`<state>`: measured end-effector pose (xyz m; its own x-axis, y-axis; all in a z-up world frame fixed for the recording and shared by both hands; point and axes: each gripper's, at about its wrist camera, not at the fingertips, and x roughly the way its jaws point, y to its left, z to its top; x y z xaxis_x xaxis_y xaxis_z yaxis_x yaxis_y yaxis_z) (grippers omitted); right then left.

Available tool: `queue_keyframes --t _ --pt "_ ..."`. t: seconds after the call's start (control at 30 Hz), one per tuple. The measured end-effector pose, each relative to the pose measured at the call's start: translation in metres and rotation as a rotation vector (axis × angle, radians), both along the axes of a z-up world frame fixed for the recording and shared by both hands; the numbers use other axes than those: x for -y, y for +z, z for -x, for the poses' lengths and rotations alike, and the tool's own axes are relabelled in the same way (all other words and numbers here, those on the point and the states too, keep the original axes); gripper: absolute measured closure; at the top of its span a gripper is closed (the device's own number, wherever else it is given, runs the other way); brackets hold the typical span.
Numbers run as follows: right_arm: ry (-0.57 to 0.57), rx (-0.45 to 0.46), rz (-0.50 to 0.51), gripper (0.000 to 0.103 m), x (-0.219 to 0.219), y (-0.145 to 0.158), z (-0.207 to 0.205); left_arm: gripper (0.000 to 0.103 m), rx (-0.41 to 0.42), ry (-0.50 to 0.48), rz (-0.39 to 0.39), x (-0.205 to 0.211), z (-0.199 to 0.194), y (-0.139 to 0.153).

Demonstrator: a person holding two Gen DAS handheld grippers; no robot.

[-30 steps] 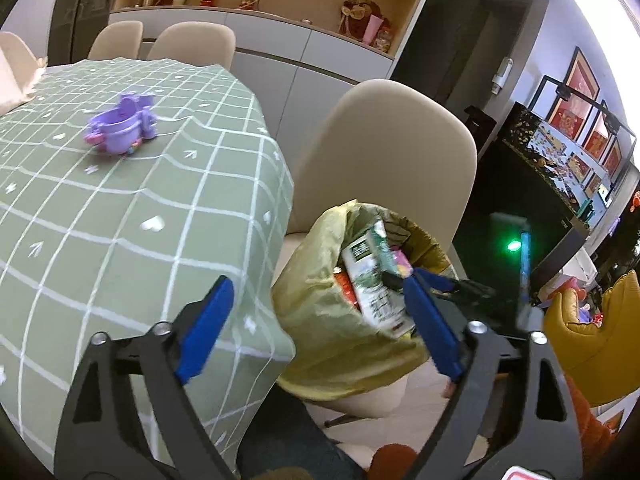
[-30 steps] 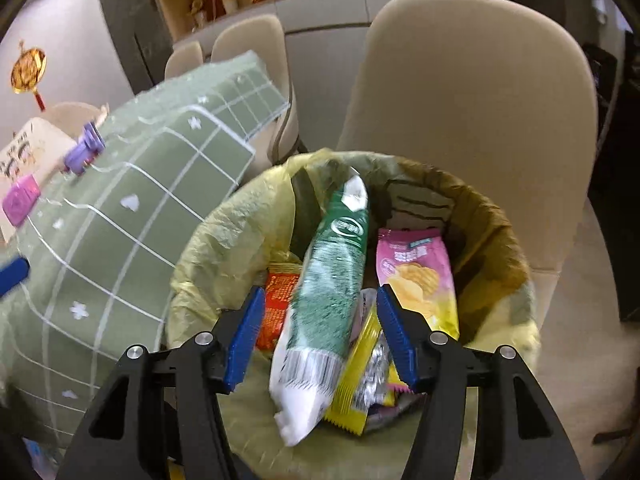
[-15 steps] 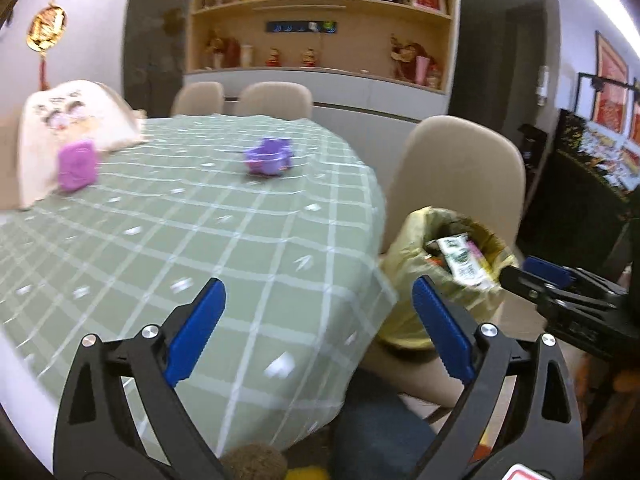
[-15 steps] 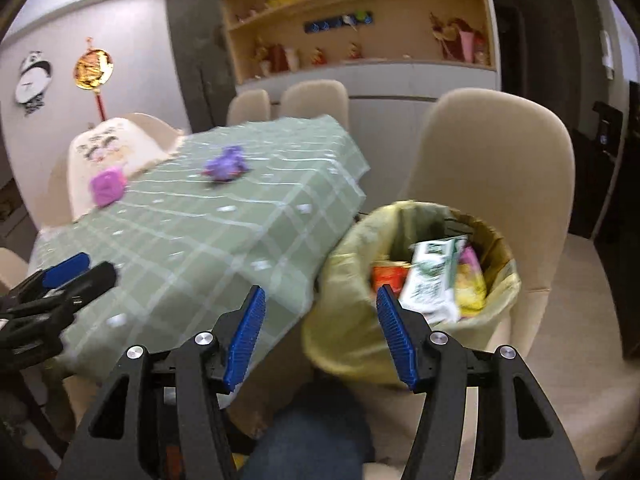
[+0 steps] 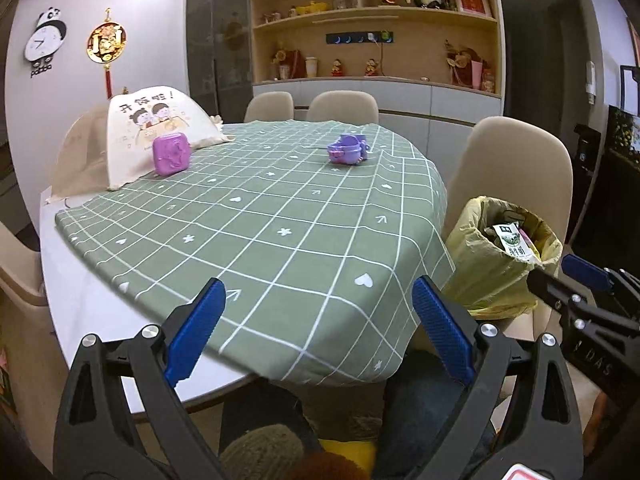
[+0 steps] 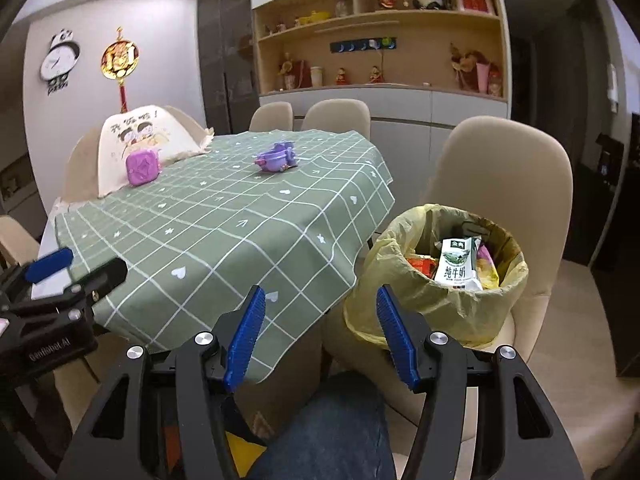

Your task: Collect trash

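Clearly visible: yellow-lined trash bin [image 6: 436, 304], brimful of wrappers [image 6: 456, 266].

A home dining room: a bench [image 5: 100, 280] under a green checked cloth [image 5: 280, 216], beige chairs [image 6: 500, 168] around it, shelves [image 5: 372, 20] of ornaments, a panda clock [image 5: 44, 40].

The left hand-held gripper [image 5: 316, 320] points forward and somewhat downward, its blue-padded jaws spread wide with nothing between them. The right hand-held gripper [image 6: 320, 332] is pitched down likewise, jaws parted and empty. In the left wrist view the right one juts in at 4 o'clock; in the right wrist view the left one shows at 9 o'clock. The person's blue-trousered leg [image 6: 320, 432] lies at 6 o'clock.
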<state>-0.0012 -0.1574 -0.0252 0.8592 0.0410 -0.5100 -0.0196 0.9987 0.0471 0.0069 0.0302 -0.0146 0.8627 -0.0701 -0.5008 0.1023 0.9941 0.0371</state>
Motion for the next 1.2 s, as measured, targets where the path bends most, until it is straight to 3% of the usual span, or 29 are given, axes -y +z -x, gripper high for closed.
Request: queue_keyframes --t 1.2 --pt "-0.028 0.032 0.004 0.048 0.004 0.004 0.01 0.013 0.046 -0.033 0.0 0.001 0.015 0.006"
